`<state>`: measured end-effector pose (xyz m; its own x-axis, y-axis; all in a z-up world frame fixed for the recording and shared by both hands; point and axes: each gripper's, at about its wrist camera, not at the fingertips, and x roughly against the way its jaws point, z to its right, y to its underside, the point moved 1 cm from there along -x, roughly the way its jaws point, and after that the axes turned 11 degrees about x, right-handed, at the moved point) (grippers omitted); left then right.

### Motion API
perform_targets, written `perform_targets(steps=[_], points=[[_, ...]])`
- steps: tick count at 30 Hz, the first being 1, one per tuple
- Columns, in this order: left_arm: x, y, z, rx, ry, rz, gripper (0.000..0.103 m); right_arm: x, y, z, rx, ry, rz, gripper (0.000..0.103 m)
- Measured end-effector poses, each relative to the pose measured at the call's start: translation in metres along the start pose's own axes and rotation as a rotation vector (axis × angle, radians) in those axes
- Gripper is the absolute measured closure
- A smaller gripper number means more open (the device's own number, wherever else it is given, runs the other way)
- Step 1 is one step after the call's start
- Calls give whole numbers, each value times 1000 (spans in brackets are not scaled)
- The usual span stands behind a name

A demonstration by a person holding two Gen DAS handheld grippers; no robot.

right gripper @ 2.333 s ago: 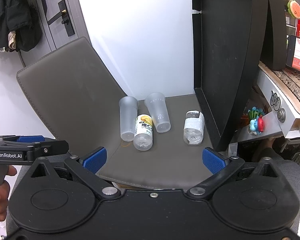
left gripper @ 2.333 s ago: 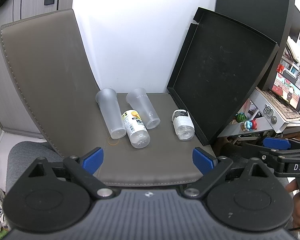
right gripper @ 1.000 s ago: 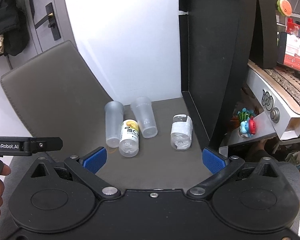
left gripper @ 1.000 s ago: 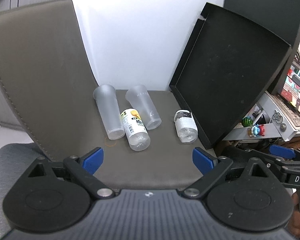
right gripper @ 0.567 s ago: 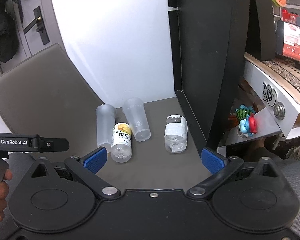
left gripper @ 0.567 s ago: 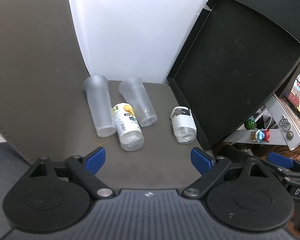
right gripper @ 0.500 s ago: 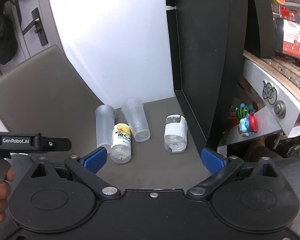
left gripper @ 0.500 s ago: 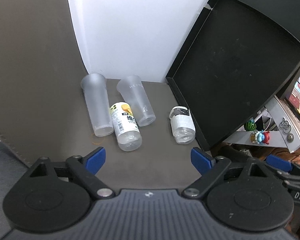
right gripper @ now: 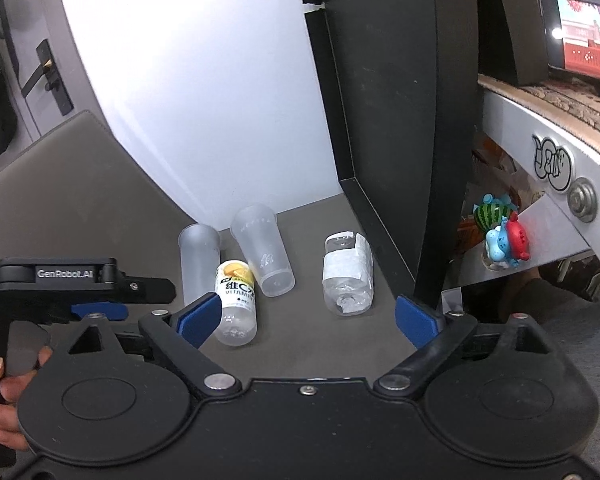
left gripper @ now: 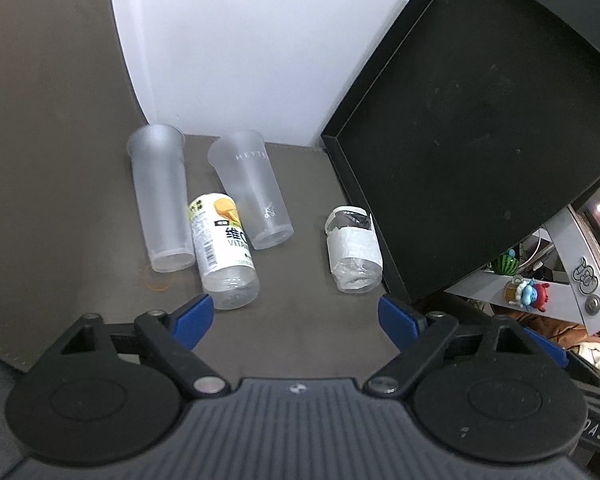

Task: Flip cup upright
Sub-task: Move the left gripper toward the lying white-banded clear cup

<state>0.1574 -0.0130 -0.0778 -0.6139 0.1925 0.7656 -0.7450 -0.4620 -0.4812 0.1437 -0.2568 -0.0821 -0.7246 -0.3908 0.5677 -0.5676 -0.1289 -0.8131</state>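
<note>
Two frosted plastic cups lie on their sides on the grey chair seat, mouths toward the wall: a left cup and a right cup. A yellow-labelled bottle lies between them. My left gripper is open and empty, just short of the bottle's base. My right gripper is open and empty, near the seat's front.
A white-labelled clear bottle lies to the right. A black tray leans upright at the seat's right edge. The chair backrest rises at left. The left gripper's body shows in the right wrist view.
Both grippers have moved forward and closer to the cups and bottles. Nothing on the seat has moved; both stay open.
</note>
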Motion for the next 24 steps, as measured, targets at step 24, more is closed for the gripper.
perform_targets(steps=[24], points=[[-94,-28,16,97,27,-161,25,-36,5,32,-123,2,-5,24]])
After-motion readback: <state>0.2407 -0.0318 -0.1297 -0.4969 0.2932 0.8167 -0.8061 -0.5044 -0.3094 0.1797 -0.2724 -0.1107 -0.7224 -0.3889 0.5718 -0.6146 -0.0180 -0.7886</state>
